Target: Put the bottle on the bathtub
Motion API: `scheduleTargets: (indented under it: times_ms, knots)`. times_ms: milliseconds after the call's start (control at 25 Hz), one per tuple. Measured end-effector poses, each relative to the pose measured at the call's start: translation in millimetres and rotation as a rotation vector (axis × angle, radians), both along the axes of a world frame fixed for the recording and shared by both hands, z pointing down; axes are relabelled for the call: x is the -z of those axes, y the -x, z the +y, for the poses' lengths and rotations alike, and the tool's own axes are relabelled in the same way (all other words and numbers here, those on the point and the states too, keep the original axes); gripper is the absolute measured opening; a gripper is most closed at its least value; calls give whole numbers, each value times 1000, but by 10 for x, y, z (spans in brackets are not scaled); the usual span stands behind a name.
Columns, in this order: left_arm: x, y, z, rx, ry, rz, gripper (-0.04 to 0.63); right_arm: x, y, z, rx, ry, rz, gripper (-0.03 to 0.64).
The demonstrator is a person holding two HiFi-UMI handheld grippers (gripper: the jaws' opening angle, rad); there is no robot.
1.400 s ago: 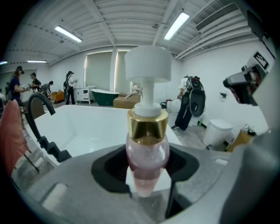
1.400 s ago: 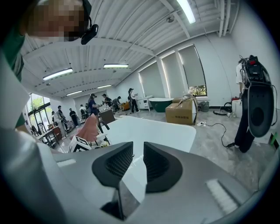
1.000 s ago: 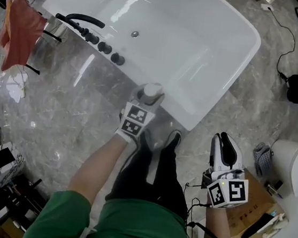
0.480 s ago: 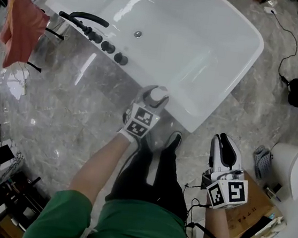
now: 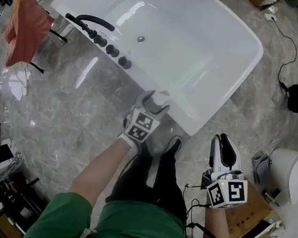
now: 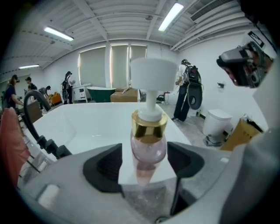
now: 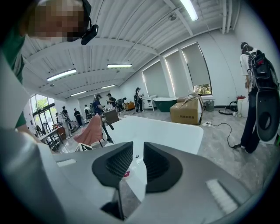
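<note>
A clear pink pump bottle [image 5: 162, 97] with a gold collar and white pump head stands upright on the near rim of the white bathtub [image 5: 201, 47]. My left gripper [image 5: 158, 103] is open, its jaws on either side of the bottle. In the left gripper view the bottle [image 6: 148, 144] rests on the white rim between the dark pads, with tub [image 6: 87, 122] showing in the gap on its left side. My right gripper [image 5: 225, 141] hangs shut and empty, low at the right, away from the tub [image 7: 166, 129].
A black faucet [image 5: 93, 24] and several black knobs [image 5: 113, 52] sit on the tub's left rim. An orange towel [image 5: 24, 25] hangs on a stand at far left. The person's legs [image 5: 151, 170] stand on the marble floor. A white bin [image 5: 291, 168] and cardboard [image 5: 249, 206] are at the right.
My left gripper carried the bottle forward and right onto the tub's rim, and its jaws have spread apart from the bottle. The right gripper has stayed put.
</note>
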State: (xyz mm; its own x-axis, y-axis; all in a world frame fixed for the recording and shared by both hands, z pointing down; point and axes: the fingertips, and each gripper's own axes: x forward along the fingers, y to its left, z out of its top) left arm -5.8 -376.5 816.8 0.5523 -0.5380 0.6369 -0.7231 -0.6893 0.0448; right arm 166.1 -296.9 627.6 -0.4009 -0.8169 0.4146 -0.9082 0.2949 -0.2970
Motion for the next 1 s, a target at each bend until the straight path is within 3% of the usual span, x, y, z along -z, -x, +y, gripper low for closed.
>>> scheduleTargets:
  times_ms: [240, 480, 680, 800, 1000]
  knots:
    - [318, 215, 167, 50, -2, 28, 321, 208, 37, -57, -1, -44, -1, 74]
    - [798, 703, 422, 132, -36, 37, 316, 559, 48, -87, -30, -108, 22, 74]
    - [1580, 1133, 341, 246, -134, 76, 311, 897, 37, -136, -78, -151, 50, 87]
    - [2148, 1239, 287, 304, -200, 139, 311, 1089, 67, -150, -86, -180, 57, 116]
    - [3048, 1299, 293, 303, -316, 212, 311, 1489, 194, -126, -83, -234, 62, 137]
